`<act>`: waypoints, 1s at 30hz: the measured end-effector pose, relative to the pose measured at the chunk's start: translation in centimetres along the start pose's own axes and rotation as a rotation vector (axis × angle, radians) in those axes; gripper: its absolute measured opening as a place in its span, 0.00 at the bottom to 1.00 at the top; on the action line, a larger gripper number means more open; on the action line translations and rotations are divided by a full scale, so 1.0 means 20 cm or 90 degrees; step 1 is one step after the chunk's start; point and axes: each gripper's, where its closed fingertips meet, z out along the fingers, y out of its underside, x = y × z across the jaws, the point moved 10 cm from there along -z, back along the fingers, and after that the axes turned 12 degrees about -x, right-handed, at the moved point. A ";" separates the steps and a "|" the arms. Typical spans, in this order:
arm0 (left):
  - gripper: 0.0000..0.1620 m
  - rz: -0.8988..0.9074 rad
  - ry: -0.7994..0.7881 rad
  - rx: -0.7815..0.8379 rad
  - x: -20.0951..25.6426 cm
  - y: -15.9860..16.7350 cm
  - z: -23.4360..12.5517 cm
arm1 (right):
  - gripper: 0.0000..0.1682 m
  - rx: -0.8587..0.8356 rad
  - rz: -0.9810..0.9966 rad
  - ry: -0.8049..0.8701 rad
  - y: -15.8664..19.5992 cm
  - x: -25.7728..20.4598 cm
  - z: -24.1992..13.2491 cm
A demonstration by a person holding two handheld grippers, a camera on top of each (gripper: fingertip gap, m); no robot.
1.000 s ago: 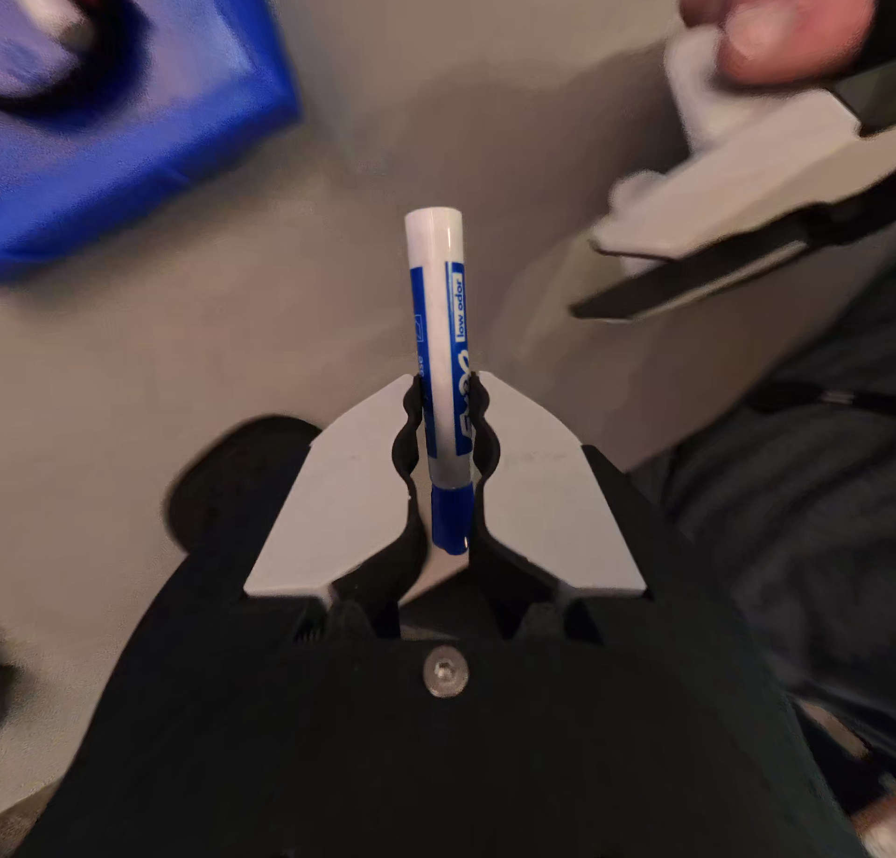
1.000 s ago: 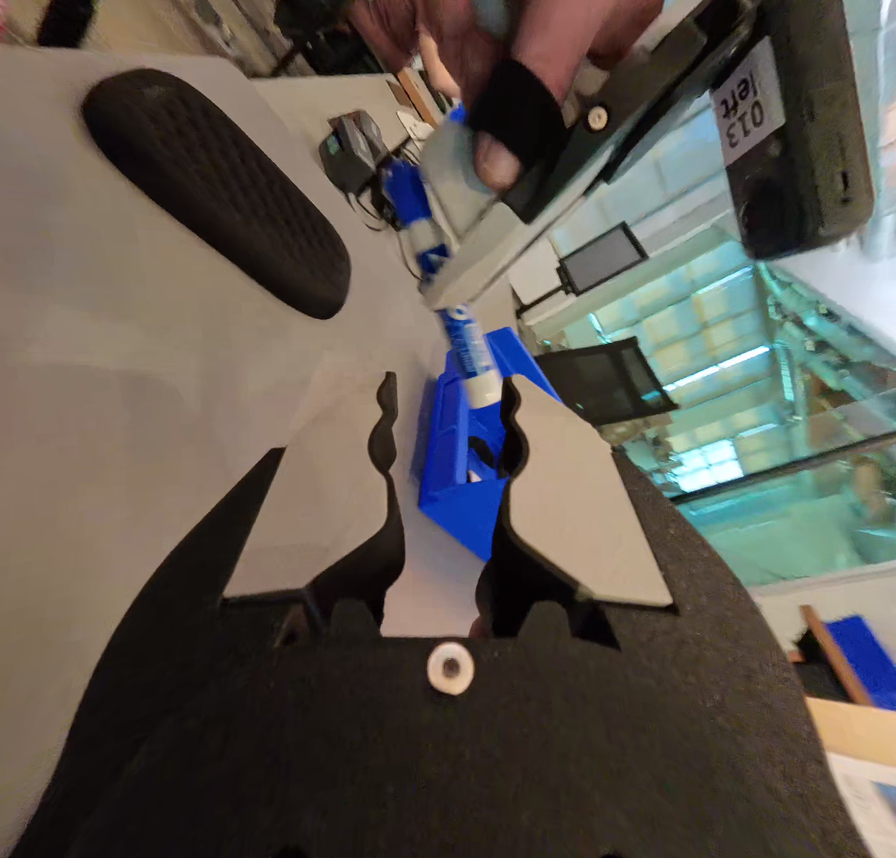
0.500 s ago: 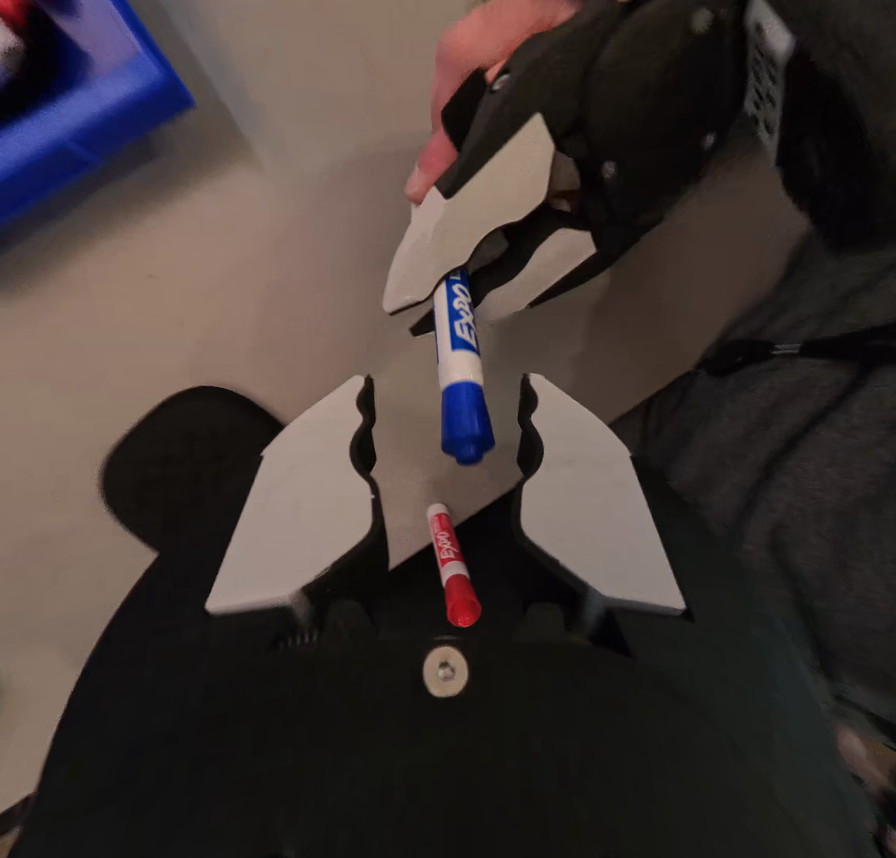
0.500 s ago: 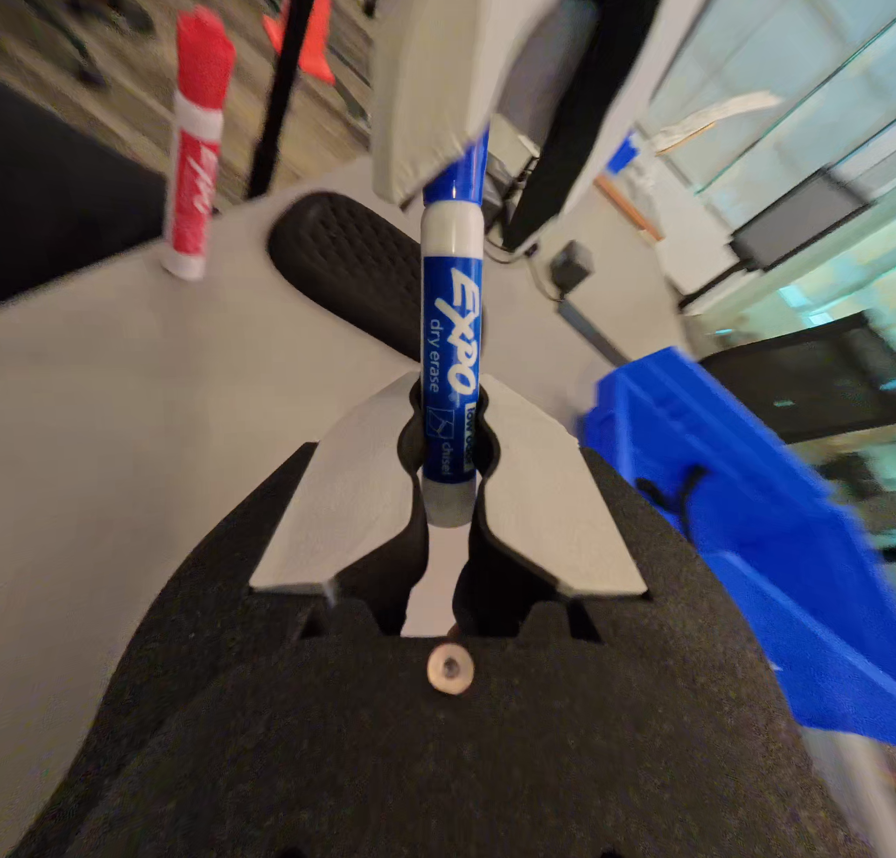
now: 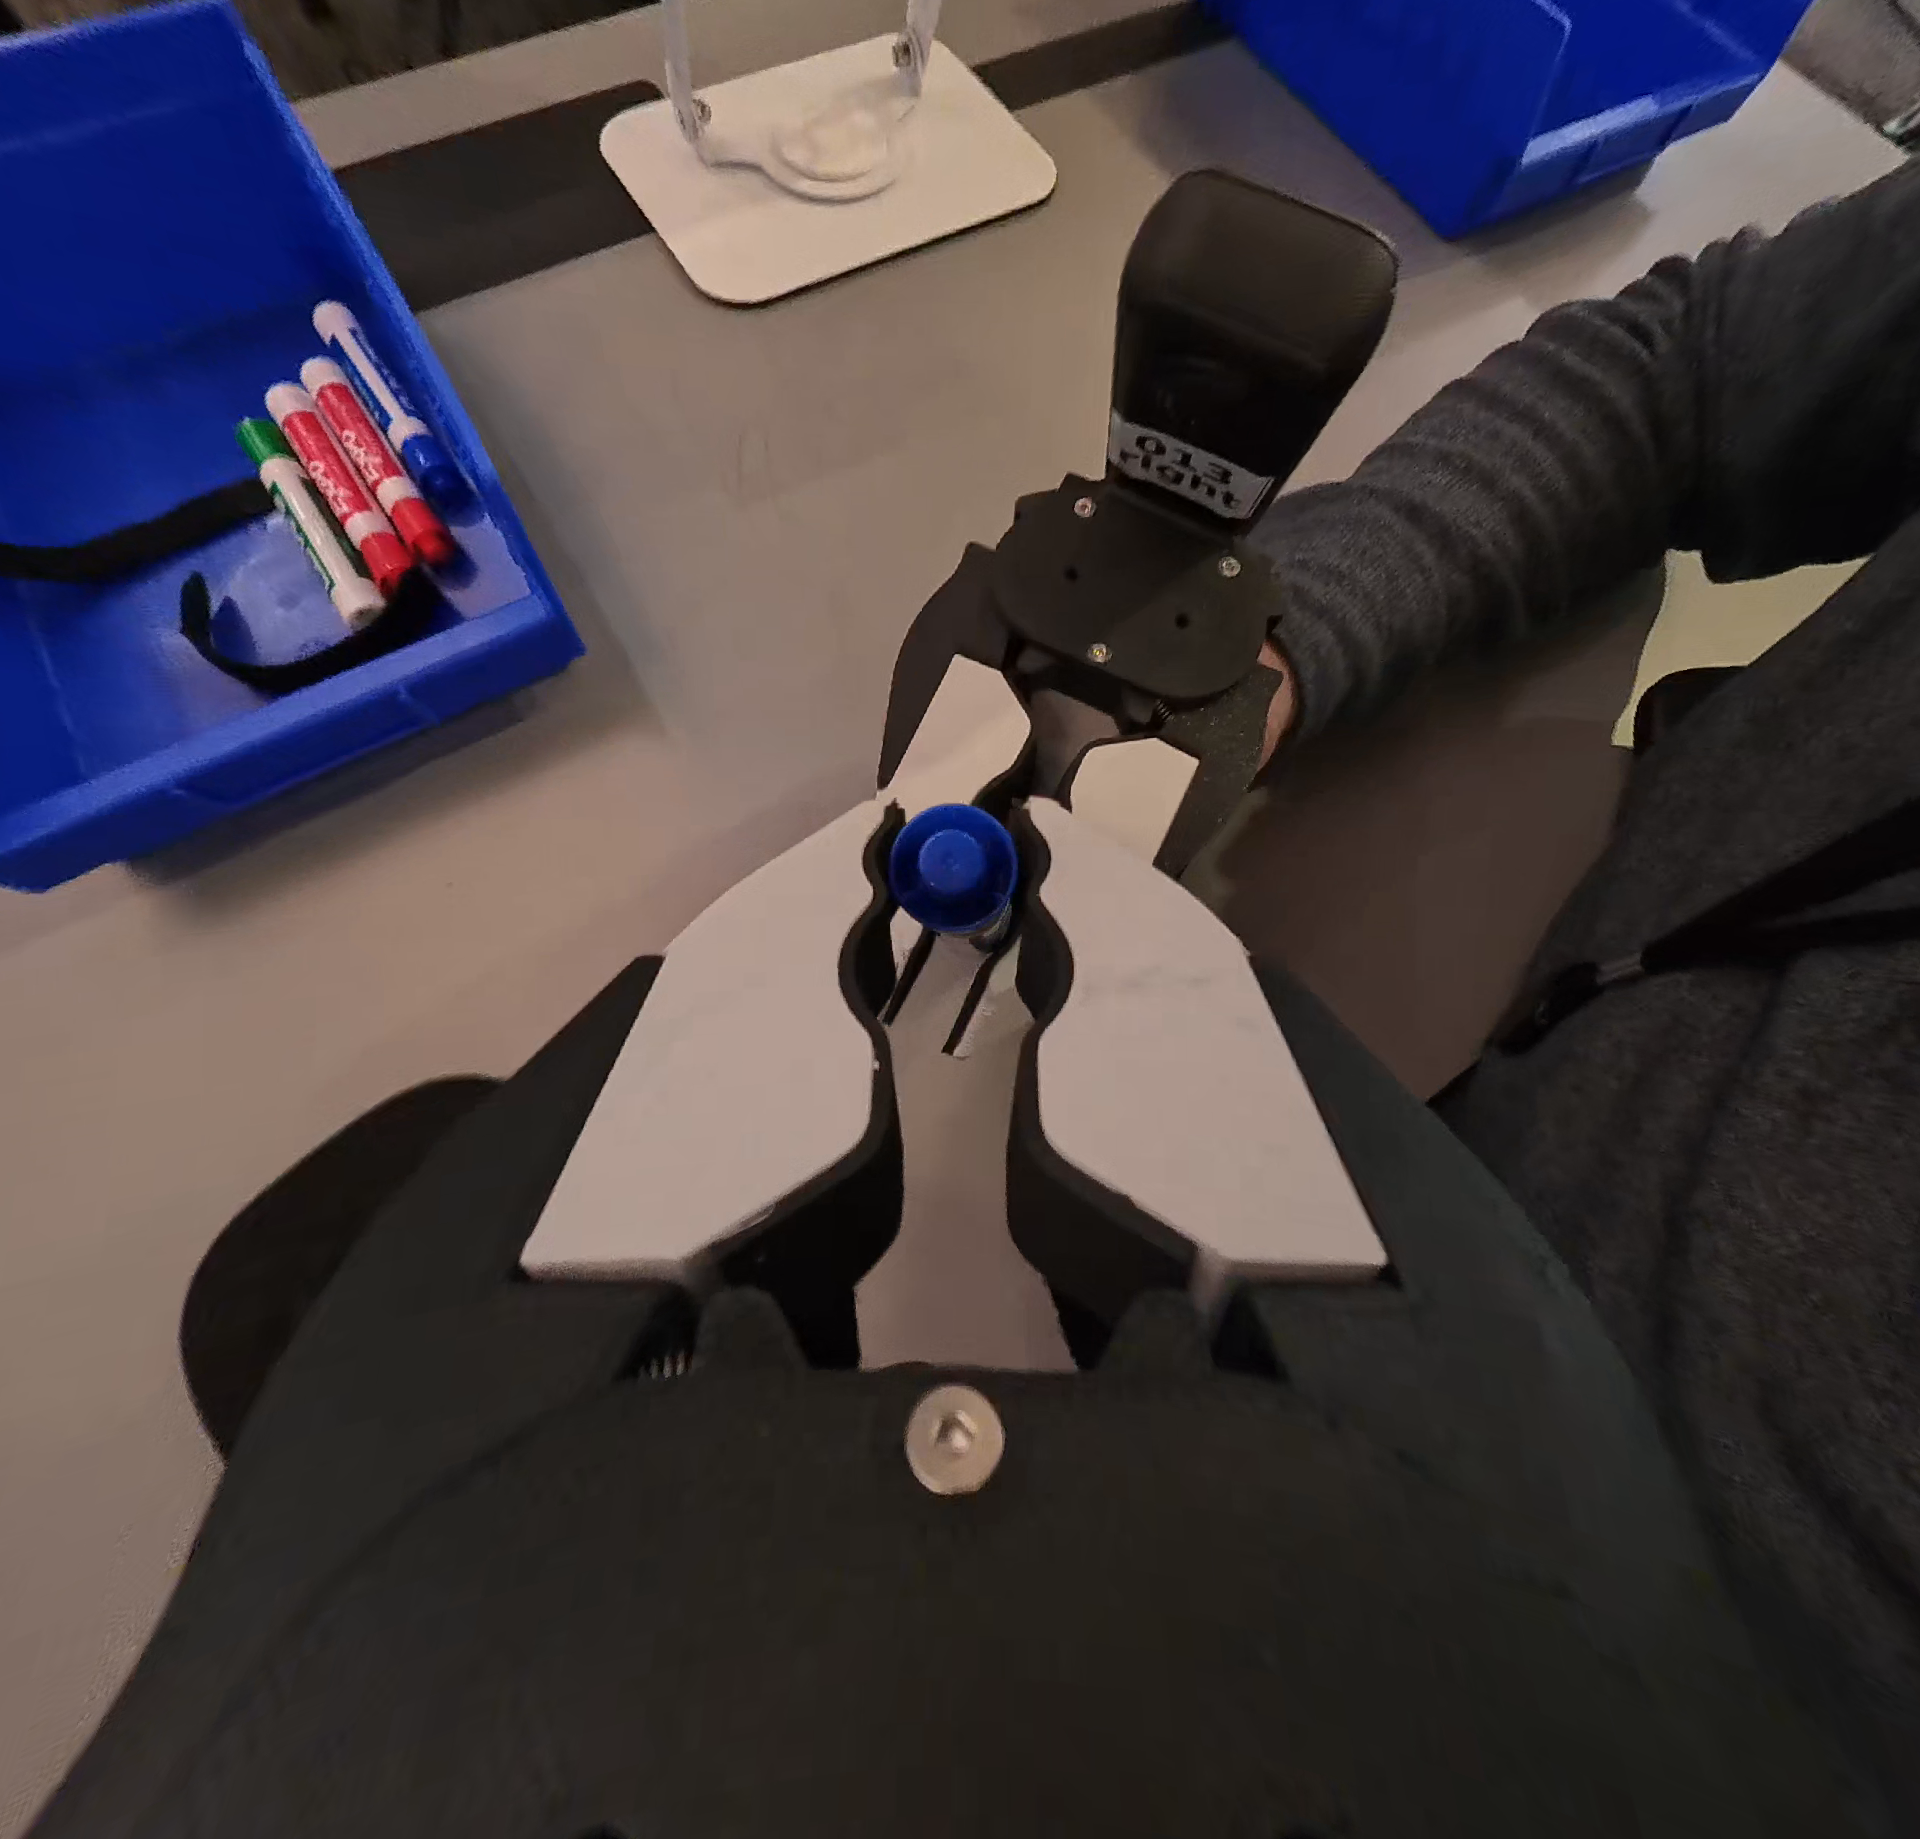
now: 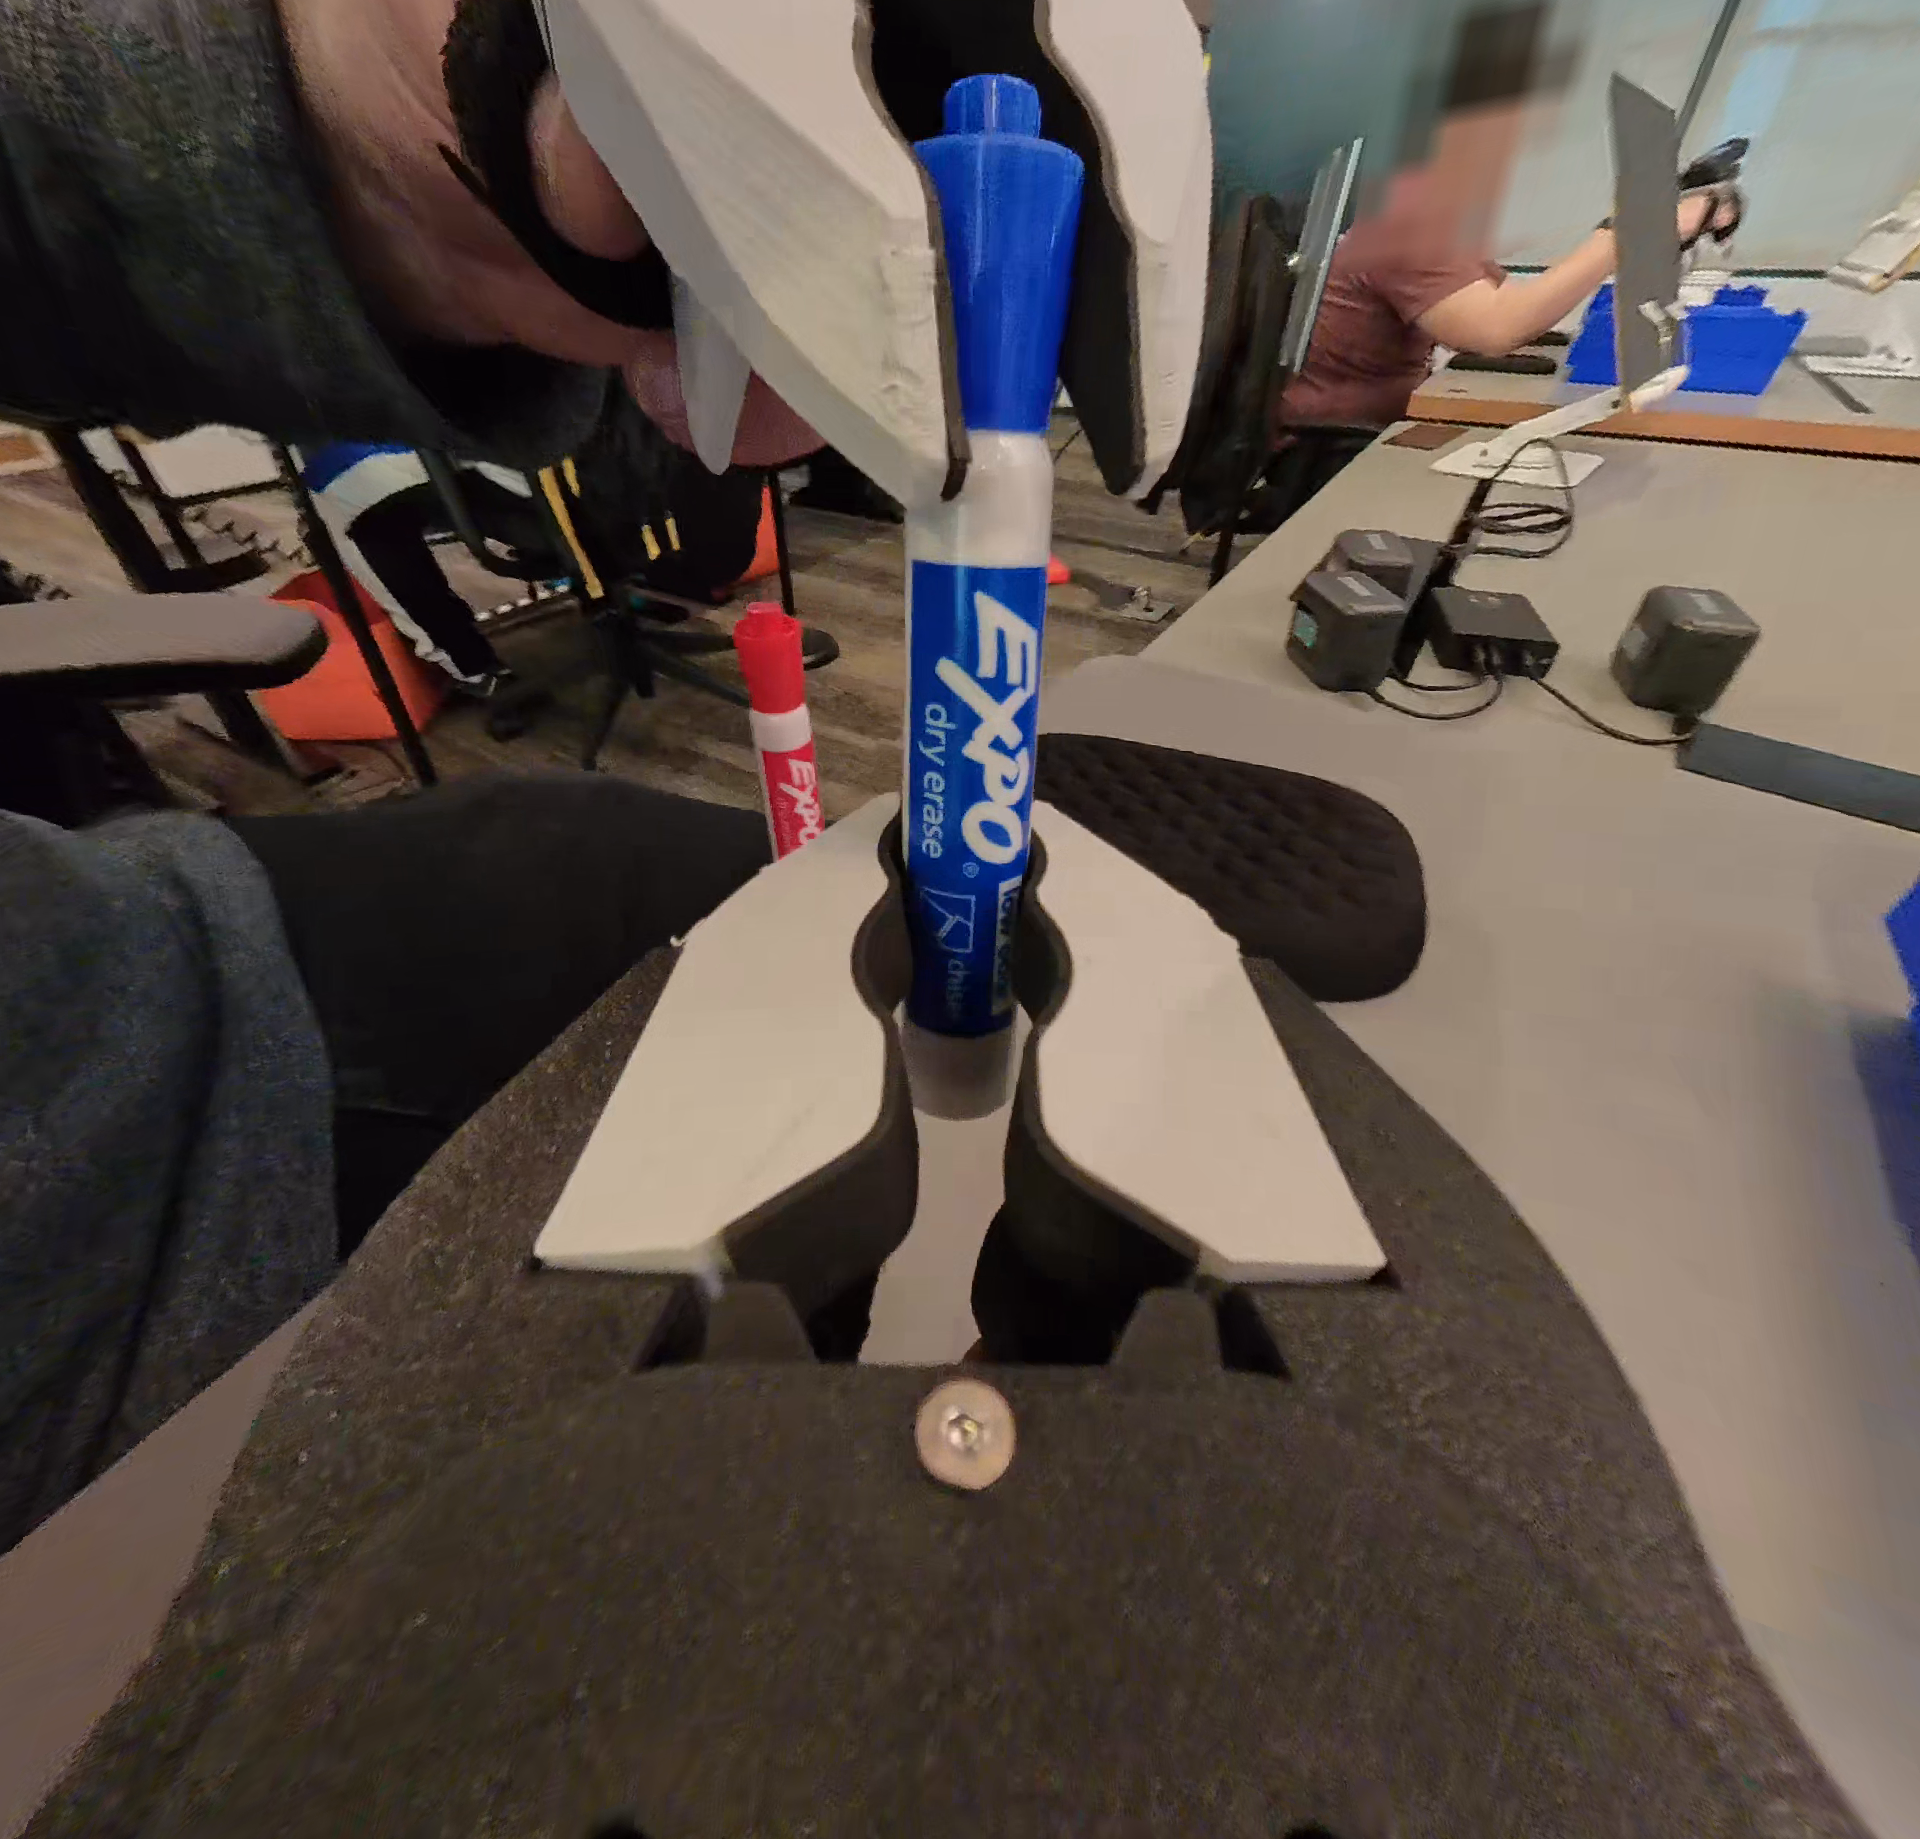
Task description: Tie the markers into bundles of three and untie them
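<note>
My right gripper is shut on the barrel of a blue marker and holds it above the grey table. My left gripper comes in from the far end and is shut on the marker's blue cap, seen end-on in the left wrist view. The left gripper's fingers flank the cap in the right wrist view. The right gripper also shows in the left wrist view, just beyond the cap. A red marker pokes out near the table's edge.
A blue bin at the left holds a green marker, two red markers, a blue marker and a black strap. A second blue bin and a white stand base sit at the back. A black pad and chargers are on the table. My hands' fingertips stand some 6 centimeters from each other.
My left gripper was open half a second ago and has now closed around the blue marker's cap. My right gripper keeps its hold on the barrel. Both views have swung round.
</note>
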 end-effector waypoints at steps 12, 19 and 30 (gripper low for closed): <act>0.11 -0.065 -0.178 0.043 0.11 0.27 -0.52 | 0.12 0.003 -0.063 -0.069 0.01 -0.09 0.07; 0.12 -0.114 -0.171 -0.046 -0.04 0.58 -0.52 | 0.13 -0.040 -0.053 -0.053 0.06 -0.04 0.12; 0.12 -0.064 -0.084 -0.096 -0.15 0.78 -0.25 | 0.12 -0.087 -0.080 -0.074 0.05 -0.01 0.24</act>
